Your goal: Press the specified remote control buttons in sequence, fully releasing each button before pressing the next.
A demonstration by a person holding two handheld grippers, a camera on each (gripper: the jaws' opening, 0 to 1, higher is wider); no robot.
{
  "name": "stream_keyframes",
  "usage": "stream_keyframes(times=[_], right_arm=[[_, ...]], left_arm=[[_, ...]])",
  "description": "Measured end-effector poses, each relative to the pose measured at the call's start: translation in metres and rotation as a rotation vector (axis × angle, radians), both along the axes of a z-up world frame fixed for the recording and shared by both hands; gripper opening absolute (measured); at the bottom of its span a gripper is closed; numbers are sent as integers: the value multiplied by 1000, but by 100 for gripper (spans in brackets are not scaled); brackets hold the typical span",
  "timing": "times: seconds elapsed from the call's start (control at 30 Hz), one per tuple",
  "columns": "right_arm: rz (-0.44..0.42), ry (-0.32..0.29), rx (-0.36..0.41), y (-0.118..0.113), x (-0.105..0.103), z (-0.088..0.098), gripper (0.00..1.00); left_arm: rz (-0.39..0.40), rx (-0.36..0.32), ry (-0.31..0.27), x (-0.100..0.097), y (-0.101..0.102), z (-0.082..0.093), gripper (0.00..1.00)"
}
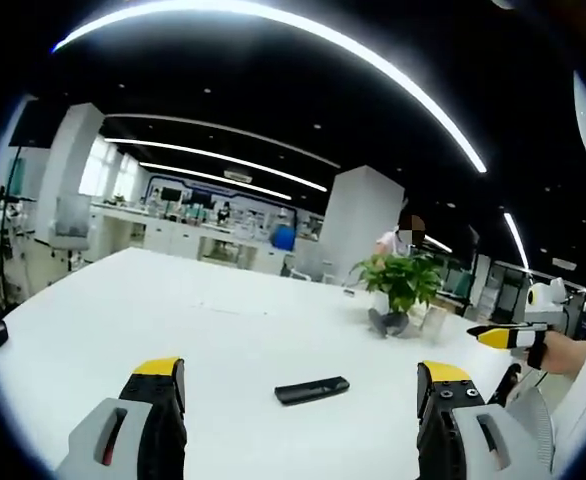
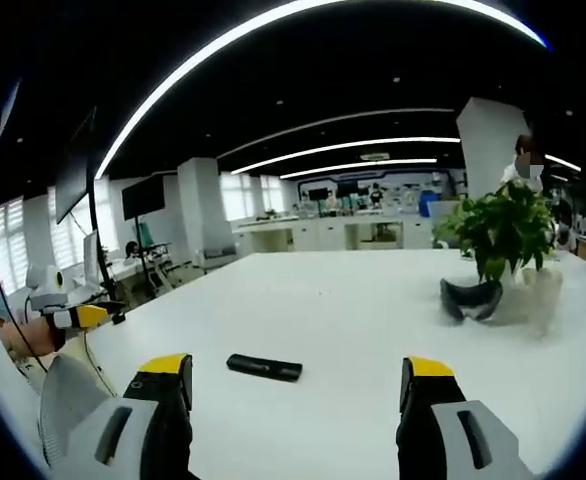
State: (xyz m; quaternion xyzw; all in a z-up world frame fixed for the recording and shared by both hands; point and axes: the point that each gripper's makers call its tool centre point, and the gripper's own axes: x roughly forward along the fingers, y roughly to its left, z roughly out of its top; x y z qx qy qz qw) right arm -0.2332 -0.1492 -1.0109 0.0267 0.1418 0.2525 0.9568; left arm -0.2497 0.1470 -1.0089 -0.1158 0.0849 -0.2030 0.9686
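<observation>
Clearly untouched, the remote control lies flat on the white table, ahead of the left gripper, fingers spread and empty. Right gripper likewise spread, remote to its left. Potted plant stands beyond. A hard, off-centre press could skid the remote or catch neighbouring buttons.

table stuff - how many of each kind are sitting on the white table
remote control: 1
potted plant: 1
dark curved object beside the plant: 1
total on the white table: 3
</observation>
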Motion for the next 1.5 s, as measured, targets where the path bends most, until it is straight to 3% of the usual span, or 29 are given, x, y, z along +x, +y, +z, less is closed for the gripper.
stream_keyframes(times=[1.2,1.5], right_arm=[[47,28,-21,13,-5,-7,79],[24,37,-33,8,-10,-12,78]], left_arm=[[8,3,11,-3,7,-4,99],[-35,25,15,5,-4,-2,99]])
